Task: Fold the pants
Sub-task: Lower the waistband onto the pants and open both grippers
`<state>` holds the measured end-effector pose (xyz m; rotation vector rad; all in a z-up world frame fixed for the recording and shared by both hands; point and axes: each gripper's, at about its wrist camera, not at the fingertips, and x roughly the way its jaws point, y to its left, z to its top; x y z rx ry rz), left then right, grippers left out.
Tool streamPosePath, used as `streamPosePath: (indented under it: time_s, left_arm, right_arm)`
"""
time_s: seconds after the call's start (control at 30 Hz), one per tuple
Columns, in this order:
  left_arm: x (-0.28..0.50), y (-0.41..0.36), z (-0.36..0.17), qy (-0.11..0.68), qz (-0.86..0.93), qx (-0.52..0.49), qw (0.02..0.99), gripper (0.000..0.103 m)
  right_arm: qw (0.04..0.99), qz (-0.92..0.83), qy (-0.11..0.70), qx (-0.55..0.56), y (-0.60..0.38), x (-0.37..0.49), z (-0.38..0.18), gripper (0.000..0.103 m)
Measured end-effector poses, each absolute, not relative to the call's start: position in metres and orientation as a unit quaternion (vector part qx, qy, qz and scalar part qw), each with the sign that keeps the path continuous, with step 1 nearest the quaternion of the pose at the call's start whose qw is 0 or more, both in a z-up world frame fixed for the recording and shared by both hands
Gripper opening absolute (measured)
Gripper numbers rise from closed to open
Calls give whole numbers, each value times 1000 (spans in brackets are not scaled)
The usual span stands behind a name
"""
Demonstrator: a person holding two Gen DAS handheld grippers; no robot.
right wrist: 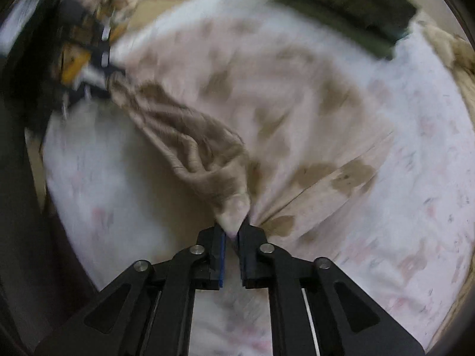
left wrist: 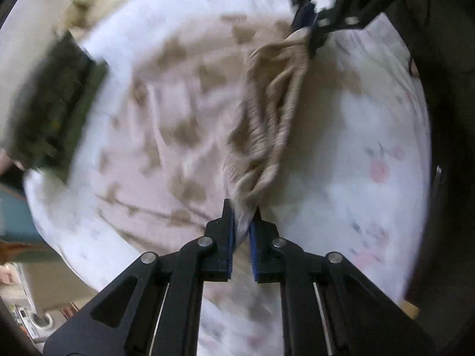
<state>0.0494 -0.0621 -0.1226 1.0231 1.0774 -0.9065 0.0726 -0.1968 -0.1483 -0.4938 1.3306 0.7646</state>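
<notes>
The pants point(left wrist: 166, 136) are pale pink with brown patches and a ribbed beige waistband point(left wrist: 273, 109). They hang and drape over a white floral sheet. My left gripper point(left wrist: 242, 216) is shut on one end of the waistband. My right gripper point(right wrist: 233, 228) is shut on the other end. The waistband point(right wrist: 190, 142) stretches bunched between the two grippers. The right gripper shows in the left wrist view point(left wrist: 311, 26) at the top. The left gripper shows in the right wrist view point(right wrist: 89, 68) at the upper left. Both views are motion blurred.
A white sheet point(left wrist: 371, 148) with pink flower prints covers the bed. A dark green folded item point(left wrist: 56, 106) lies at the bed's edge; it also shows in the right wrist view point(right wrist: 350, 9). Floor and furniture show beyond the bed point(left wrist: 38, 305).
</notes>
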Motion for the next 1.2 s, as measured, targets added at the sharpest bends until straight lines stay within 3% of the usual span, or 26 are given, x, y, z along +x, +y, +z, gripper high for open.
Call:
streamPosePath:
  time_s: [0.1,0.17,0.23,0.43,0.7,0.8,0.93,1.03,1.2]
  left_arm:
    - [51,-53,-105,500,-410,417,638,12]
    - [69,-45,-86,523,-411,352,659,26]
    - [92,-38,-70,535,-392,277,695,33]
    - [146,-39,-80,589,-261,90,759,33]
    - [112,-67,-137,672,-226,124,695,33]
    - [87,-59,-142,708,-250,130,647,40]
    - [87,-46,-126,695,-223,134,670,40]
    - [120,-17,-94,647,-172,50,741,43]
    - [172,35,-89,609,-75,-71,787,46]
  right_arm:
    - [684,352,603,-210,-206,64,-141,18]
    - [702,355,593,-174,-218,70,-124,18]
    - [738,345,566,-126,-235,84,-102,19]
    - [783,286,552,-15,-251,133,-96,20]
    - [681,353,638,-63,-195,102,-150,20]
    - [642,362,671,-82,-199,81,-159,23]
    - [678,359,639,-62,-218,83,-127,30]
    - [754,280,593,8,-255,115,-102,50]
    - [791,152,559,196,-334,170,-103,50]
